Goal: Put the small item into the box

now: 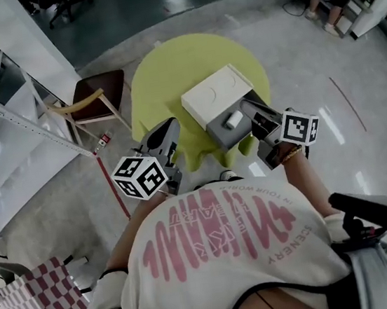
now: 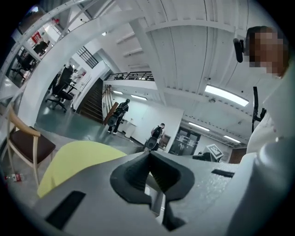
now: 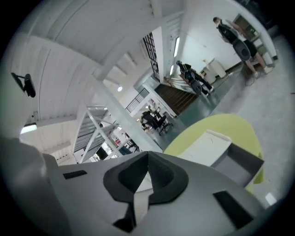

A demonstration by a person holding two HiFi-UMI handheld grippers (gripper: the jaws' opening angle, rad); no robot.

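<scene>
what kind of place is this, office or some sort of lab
Probably a large open-plan office or lab hall, though I can't tell which. A staircase climbs to an upper level, office chairs stand in the background, and the round yellow-green table sits alone on a wide polished floor.

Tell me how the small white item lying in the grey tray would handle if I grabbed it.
Probably light: the small white item looks tiny beside the grey tray that holds it. Its rounded outline suggests it might roll or slip when pinched. Whether it is stiff or soft I cannot judge; it is too small in the head view.
</scene>
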